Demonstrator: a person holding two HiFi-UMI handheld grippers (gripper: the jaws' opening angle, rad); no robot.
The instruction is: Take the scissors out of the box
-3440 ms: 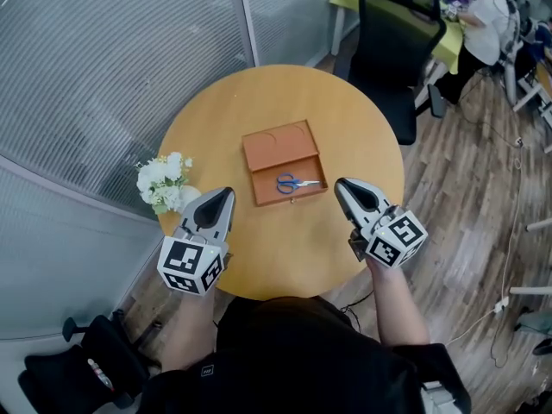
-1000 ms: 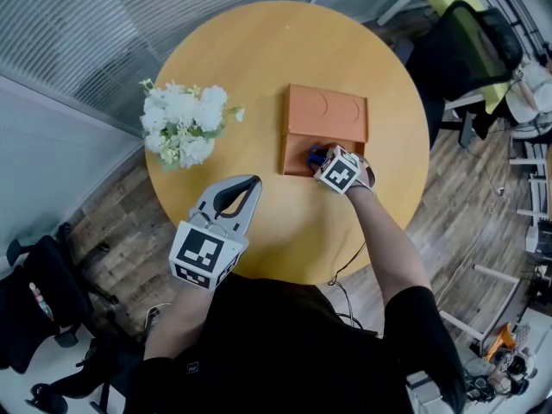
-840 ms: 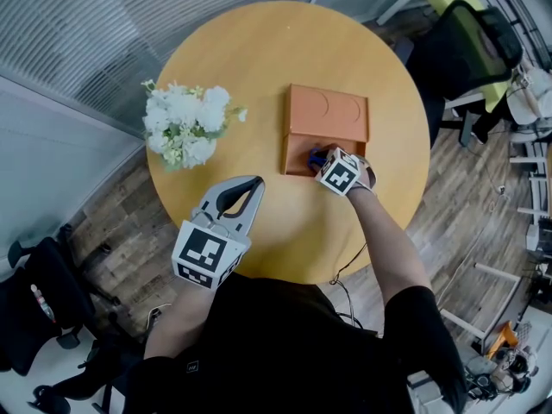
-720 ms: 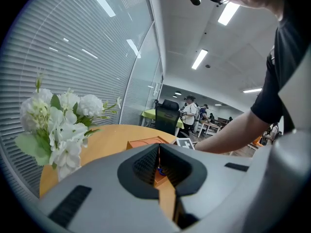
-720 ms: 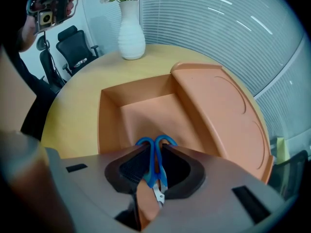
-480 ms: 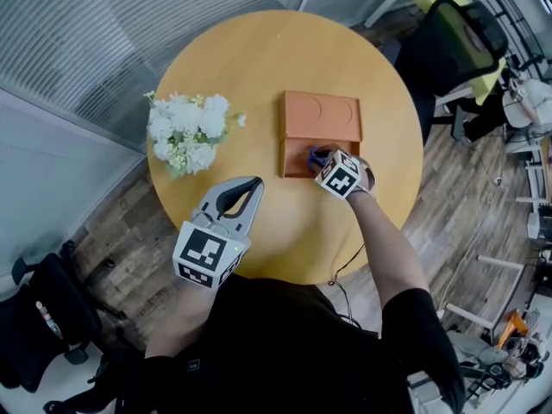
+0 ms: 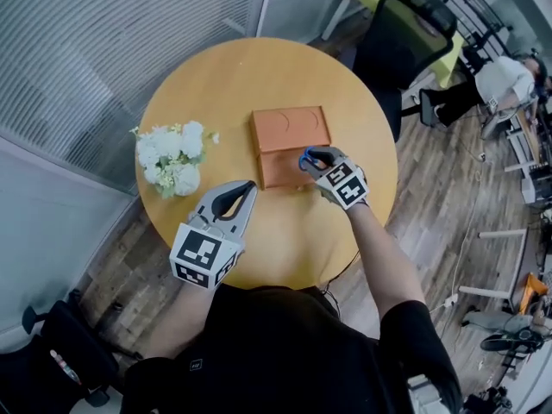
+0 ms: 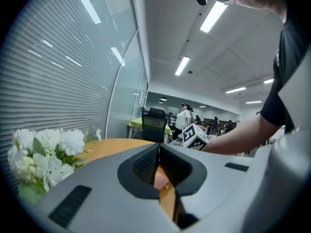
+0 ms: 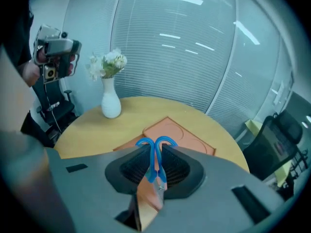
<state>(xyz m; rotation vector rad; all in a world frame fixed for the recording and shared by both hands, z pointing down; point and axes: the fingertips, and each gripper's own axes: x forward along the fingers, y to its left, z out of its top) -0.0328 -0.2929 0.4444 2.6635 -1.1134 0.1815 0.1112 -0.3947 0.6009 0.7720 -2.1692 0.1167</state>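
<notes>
The blue-handled scissors [image 9: 155,145] are pinched between the pads of my right gripper [image 9: 154,153], handle loops pointing away from me. In the head view the scissors [image 7: 307,157] hang in that gripper [image 7: 314,157] above the near right corner of the open orange box [image 7: 285,132]. The box [image 9: 188,138] lies flat on the round wooden table [image 7: 216,84], below and beyond the jaws. My left gripper [image 7: 245,187] hovers over the table's near left part, jaws together with nothing between them; its own view shows the tips [image 8: 158,149] meeting.
A white vase of white flowers [image 7: 168,158] stands at the table's left, close to the left gripper. A black office chair [image 7: 401,33] sits beyond the table at the right. Glass walls with blinds run along the left. Wooden floor surrounds the table.
My right gripper closed on the scissors inside the box and rose, carrying them up out of it. The left gripper lifted a little.
</notes>
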